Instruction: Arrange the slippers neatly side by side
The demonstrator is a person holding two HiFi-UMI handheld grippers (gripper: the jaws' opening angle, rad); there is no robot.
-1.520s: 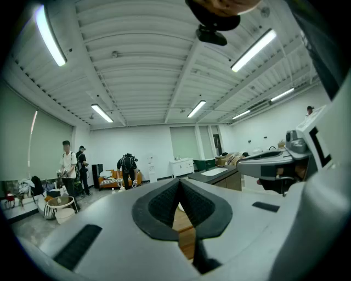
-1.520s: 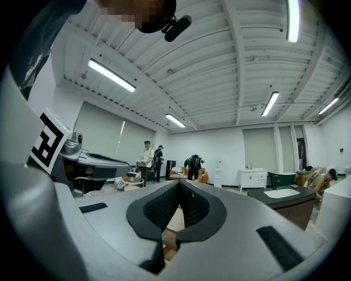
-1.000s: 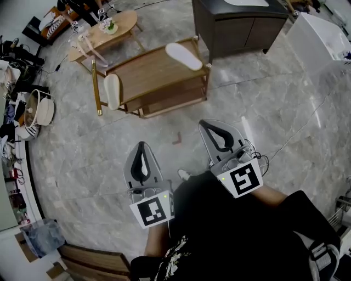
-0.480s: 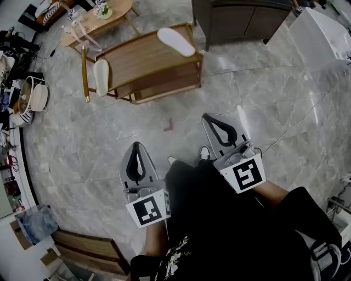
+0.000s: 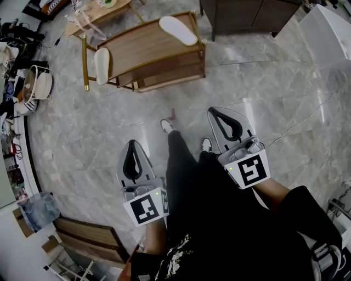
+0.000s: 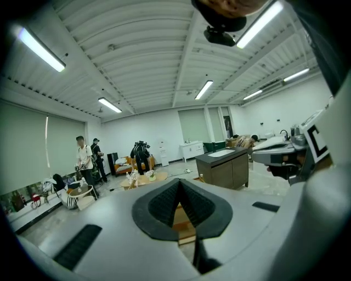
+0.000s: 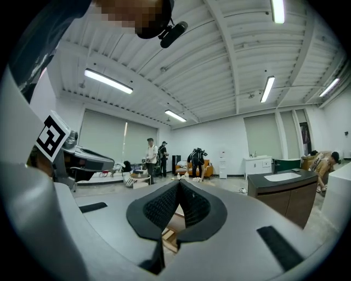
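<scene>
Two white slippers lie on a low wooden rack [image 5: 148,52] ahead. One slipper [image 5: 177,29] rests at the rack's far right corner, the other slipper [image 5: 102,65] at its left end. They are well apart and point different ways. My left gripper [image 5: 131,147] hangs shut and empty over the floor at my left leg. My right gripper [image 5: 220,114] is shut and empty too, held by my right leg. In the left gripper view the jaws [image 6: 179,183] meet at their tips, with the rack's wood showing behind. The right gripper [image 7: 179,185] shows the same.
A dark cabinet [image 5: 247,13] stands behind the rack to the right. A small oval wooden table [image 5: 96,12] sits at the back left. Baskets and clutter [image 5: 33,90] line the left wall. A cable [image 5: 296,123] runs over the marble floor on the right. People stand far off [image 6: 85,159].
The person has walked forward: the rack now sits higher and nearer in the head view, and a foot has stepped out ahead. Both grippers stay shut and keep their places by the legs.
</scene>
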